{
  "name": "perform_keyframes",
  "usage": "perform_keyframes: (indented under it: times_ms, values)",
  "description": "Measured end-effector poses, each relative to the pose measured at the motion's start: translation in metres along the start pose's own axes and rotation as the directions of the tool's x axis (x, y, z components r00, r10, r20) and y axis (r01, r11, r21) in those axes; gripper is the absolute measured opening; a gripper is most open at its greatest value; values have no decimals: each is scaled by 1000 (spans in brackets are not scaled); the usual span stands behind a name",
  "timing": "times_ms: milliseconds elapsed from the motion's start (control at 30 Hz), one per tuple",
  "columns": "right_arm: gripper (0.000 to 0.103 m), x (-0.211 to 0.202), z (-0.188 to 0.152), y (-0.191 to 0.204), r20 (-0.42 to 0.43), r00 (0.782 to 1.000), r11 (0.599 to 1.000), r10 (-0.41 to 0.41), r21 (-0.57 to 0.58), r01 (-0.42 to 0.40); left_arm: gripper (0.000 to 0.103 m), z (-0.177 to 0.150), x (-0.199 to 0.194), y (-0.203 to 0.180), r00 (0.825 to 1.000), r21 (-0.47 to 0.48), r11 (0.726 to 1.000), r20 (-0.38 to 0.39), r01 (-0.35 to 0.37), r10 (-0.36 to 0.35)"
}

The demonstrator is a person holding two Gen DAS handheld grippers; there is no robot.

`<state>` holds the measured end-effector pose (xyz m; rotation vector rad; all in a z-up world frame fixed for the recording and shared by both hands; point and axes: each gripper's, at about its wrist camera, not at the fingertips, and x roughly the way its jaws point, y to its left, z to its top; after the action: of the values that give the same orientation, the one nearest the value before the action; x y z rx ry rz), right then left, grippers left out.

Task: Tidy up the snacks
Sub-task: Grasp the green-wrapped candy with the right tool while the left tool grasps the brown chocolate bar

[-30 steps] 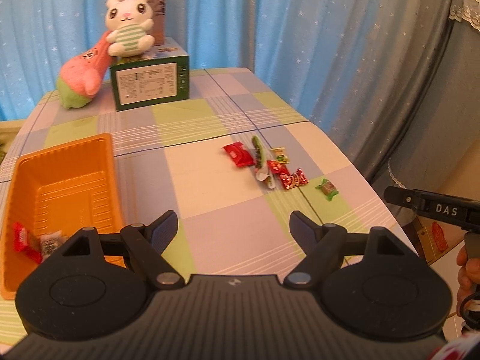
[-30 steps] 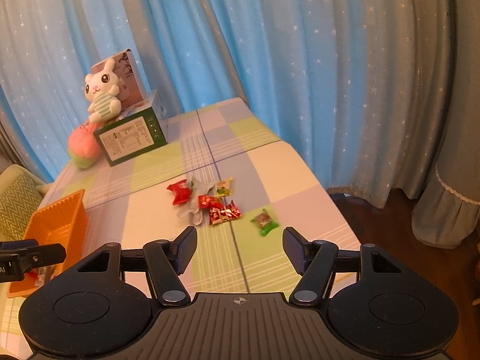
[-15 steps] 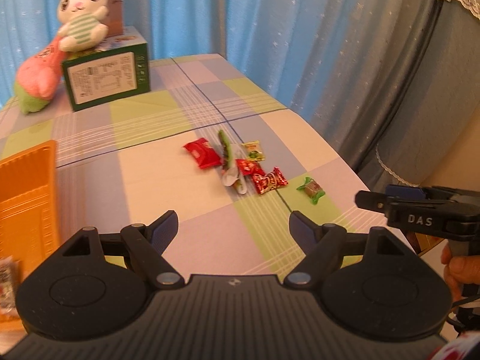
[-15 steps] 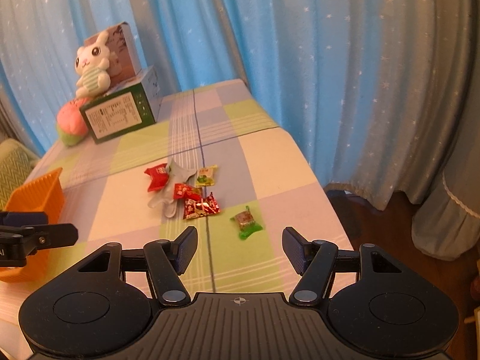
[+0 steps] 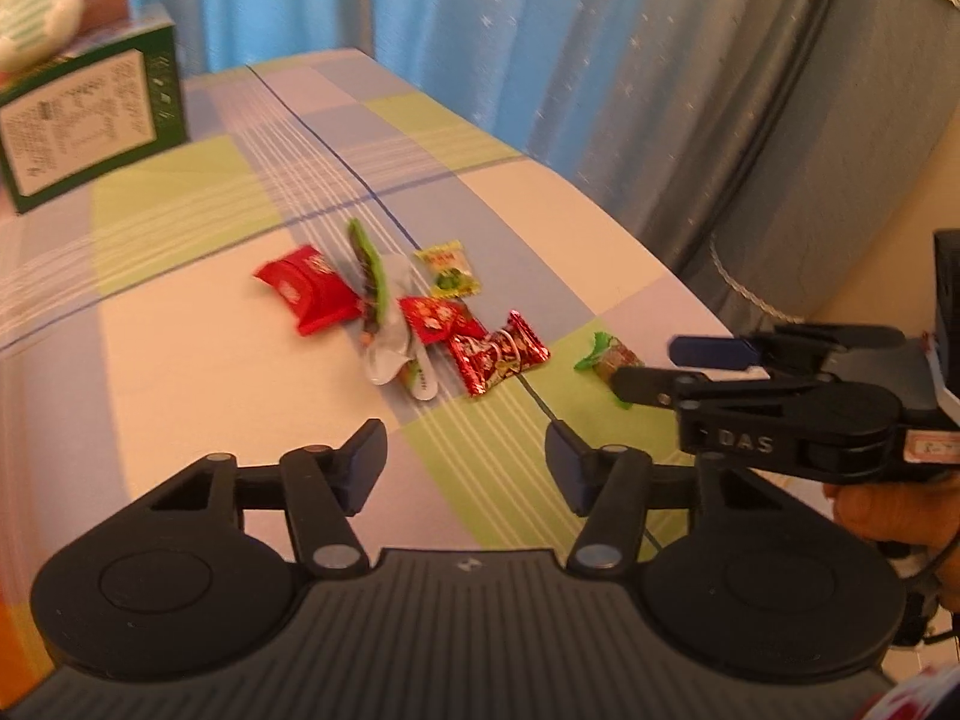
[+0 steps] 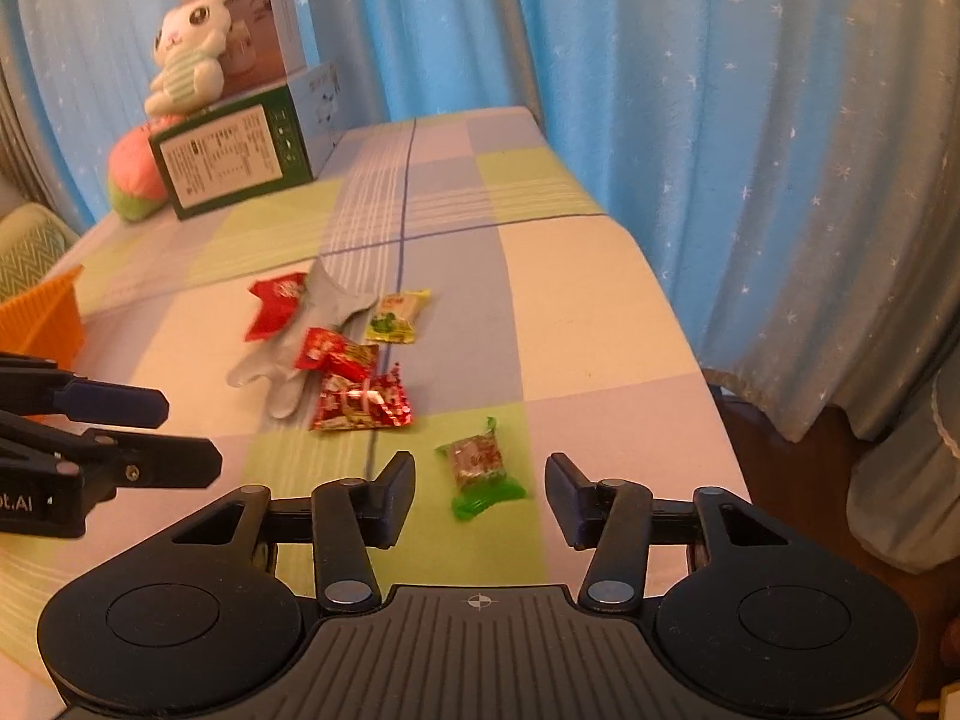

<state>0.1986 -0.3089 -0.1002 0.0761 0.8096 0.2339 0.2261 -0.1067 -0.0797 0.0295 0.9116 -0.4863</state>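
So, the snacks are scattered in a loose cluster on the checked tablecloth (image 6: 588,324), toward its right-hand side. A green-wrapped candy (image 6: 480,468) is seen lying on its own, nearest the table edge and apart from the rest. Just beyond it a shiny red packet (image 6: 360,405) is found, touching a smaller red packet (image 6: 336,354) that sits on a crumpled clear wrapper (image 6: 312,336). A yellow-green sachet (image 6: 396,318) and a larger red packet (image 6: 273,306) are placed at the far side of the pile.

The right gripper (image 6: 480,495) is held low over the cloth with the green-wrapped candy framed between its jaws; the jaws have just been closing, but a gap is left on both sides and nothing is pinched. The left gripper (image 5: 465,465) is likewise parted, its jaws just narrowed, with only bare cloth between them.

An orange basket (image 6: 42,318) is glimpsed at the left edge. Further back, a green box (image 6: 231,159) with a plush bunny (image 6: 189,54) on top is set before blue curtains (image 6: 690,120).
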Motion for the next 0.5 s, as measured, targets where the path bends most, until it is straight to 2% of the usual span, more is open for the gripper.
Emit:
perform_keyframes:
  times_ms: [200,300,500]
  values:
    - [42,23,1,1,-5,1000,999,-7,-54,7,44,9,27,2,998,46,997,-21,57,-57]
    - [21,25,0,3,4,1000,997,-22,-77,22,44,15,38,-1,998,97,994,-8,55,-54]
    - [21,21,-1,-4,10,999,999,-30,-39,31,44,22,59,-7,998,183,982,10,52,-55]
